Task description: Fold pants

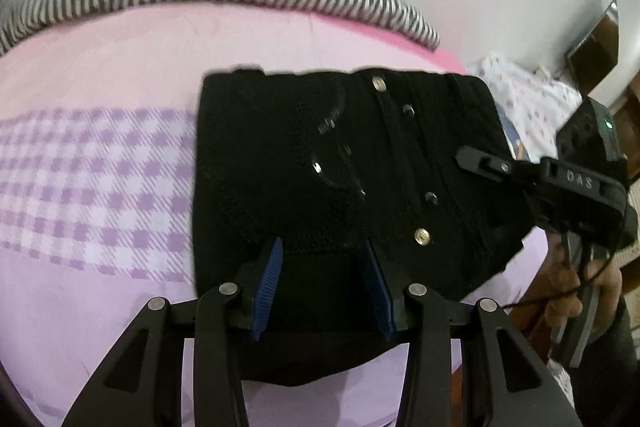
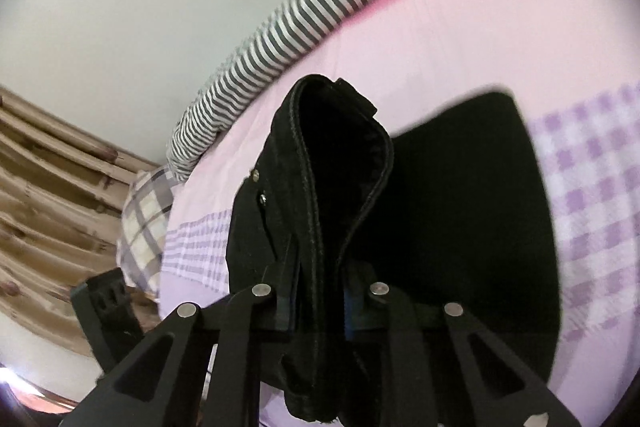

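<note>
At the bottom of the right wrist view your right gripper [image 2: 320,291] is clamped on a thick seamed edge of the black pants [image 1: 340,155]. Your left gripper [image 1: 324,283] straddles the near hem, seemingly pinching it. Beyond, they lie folded mid-frame on the pink bedsheet [image 1: 120,67]: heavy, stiff denim, best gripped at seams.

Both views are evenly, softly lit; strong fisheye bending and dark vignetting are seen at edges, with motion blur throughout.
</note>
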A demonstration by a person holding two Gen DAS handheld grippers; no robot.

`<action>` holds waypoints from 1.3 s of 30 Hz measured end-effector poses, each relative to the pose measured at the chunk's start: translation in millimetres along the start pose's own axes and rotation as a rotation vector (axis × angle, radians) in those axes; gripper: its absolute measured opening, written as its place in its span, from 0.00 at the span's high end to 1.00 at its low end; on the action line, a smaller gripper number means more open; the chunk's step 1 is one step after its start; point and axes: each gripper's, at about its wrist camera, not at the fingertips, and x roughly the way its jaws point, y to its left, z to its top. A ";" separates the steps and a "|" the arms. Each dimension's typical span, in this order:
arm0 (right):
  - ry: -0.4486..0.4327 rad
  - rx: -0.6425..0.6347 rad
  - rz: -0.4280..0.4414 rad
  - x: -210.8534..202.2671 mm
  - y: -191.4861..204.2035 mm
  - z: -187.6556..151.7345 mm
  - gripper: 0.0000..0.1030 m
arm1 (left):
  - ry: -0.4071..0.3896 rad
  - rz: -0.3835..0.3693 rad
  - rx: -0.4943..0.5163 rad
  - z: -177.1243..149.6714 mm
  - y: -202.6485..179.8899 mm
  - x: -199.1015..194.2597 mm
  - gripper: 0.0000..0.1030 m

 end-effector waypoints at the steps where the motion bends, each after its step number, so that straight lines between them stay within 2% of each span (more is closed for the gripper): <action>1: -0.023 -0.013 -0.013 -6.6 4.7 1.1 0.86 | -0.012 0.001 0.007 1.2 -0.8 -3.6 0.58; 5: -0.072 -0.027 -0.045 -31.0 4.6 8.1 0.87 | -0.021 -0.004 0.045 5.0 -8.3 -8.5 0.58; 9: -0.085 0.027 -0.094 -42.9 -18.8 13.1 0.89 | 0.031 -0.014 0.078 1.3 -19.2 4.5 0.58; 13: -0.062 0.074 -0.133 -41.7 -41.9 11.4 0.89 | 0.082 -0.009 0.111 -8.0 -27.0 18.7 0.58; 20: -0.038 0.094 -0.165 -30.9 -62.2 9.1 0.88 | 0.116 0.001 0.121 -8.8 -28.2 28.9 0.58; 22: -0.033 0.085 -0.188 -29.8 -59.8 7.9 0.76 | 0.129 0.004 0.117 -9.5 -27.5 33.6 0.58; 24: -0.036 0.078 -0.234 -32.8 -56.4 6.8 0.69 | 0.131 0.015 0.124 -9.9 -29.5 36.0 0.58; 28: -0.068 0.091 -0.261 -51.2 -54.9 0.1 0.68 | 0.129 0.030 0.145 -11.9 -36.2 39.1 0.57; 33: -0.145 0.151 -0.209 -91.7 -50.0 -17.3 0.68 | 0.126 0.026 0.142 -12.3 -37.0 41.3 0.57; 39: -0.118 0.258 -0.097 -108.8 -46.2 -48.6 0.68 | 0.117 0.028 0.141 -18.8 -35.1 36.2 0.57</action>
